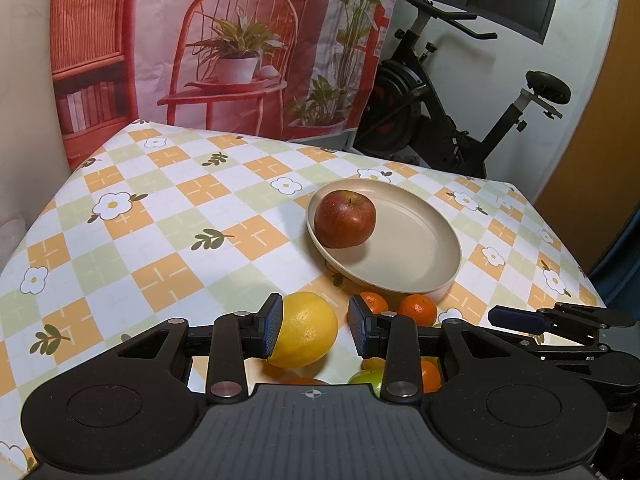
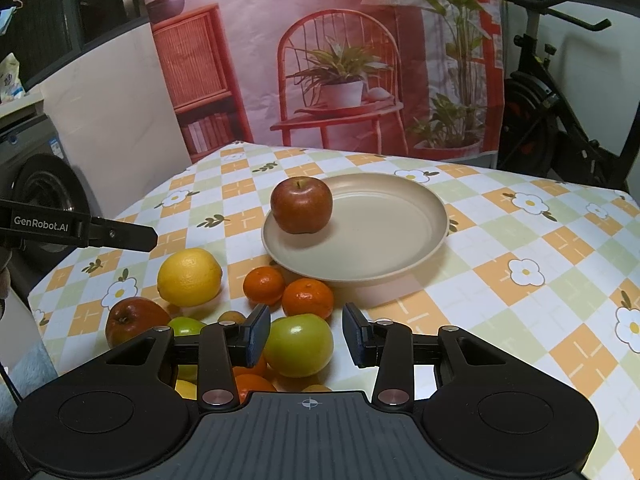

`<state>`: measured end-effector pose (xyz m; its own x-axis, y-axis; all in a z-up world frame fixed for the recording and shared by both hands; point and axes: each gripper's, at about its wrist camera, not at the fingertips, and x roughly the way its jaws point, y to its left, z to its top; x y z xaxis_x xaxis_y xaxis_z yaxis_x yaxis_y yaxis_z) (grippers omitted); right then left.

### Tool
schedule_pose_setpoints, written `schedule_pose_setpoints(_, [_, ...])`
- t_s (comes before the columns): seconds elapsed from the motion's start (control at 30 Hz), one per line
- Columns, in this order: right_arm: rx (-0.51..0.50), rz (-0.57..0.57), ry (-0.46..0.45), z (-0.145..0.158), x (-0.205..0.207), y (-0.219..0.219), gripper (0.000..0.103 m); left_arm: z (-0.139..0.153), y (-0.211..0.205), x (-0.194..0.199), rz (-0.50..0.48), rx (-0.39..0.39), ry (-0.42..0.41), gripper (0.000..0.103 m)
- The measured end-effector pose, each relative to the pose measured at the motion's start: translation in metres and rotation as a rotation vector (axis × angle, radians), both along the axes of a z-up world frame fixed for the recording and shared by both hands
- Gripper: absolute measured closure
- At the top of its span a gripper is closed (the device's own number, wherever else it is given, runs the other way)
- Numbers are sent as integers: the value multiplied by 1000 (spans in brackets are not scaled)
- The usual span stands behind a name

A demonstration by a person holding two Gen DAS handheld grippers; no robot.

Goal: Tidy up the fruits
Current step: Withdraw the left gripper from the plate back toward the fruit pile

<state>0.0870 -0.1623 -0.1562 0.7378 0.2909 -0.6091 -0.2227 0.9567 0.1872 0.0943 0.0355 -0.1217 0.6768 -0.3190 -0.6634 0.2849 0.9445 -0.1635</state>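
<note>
red apple (image 2: 301,205) on plate (image 2: 400,264) | right gripper (image 2: 306,334) open, empty

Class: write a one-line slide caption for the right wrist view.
Open right gripper hovers over a green apple; one red apple sits on the beige round plate.

Checked table (image 2: 500,320) bearing plate (image 2: 400,268), fruits (image 2: 190,276)

Ahead of the right gripper (image 2: 304,334) a green apple (image 2: 298,346) and mandarins (image 2: 307,298) crowd the bench (image 2: 500,320). To its right the bench lies bare. Beyond, the plate (image 2: 400,268) holds one red apple (image 2: 301,205).
</note>
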Motion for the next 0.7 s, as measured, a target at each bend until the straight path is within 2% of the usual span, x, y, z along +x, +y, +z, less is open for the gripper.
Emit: schedule_pose_setpoints(0.7, [-1,13,-8,3,-2,4,66,2,-1,-3,-16,5,-2,65])
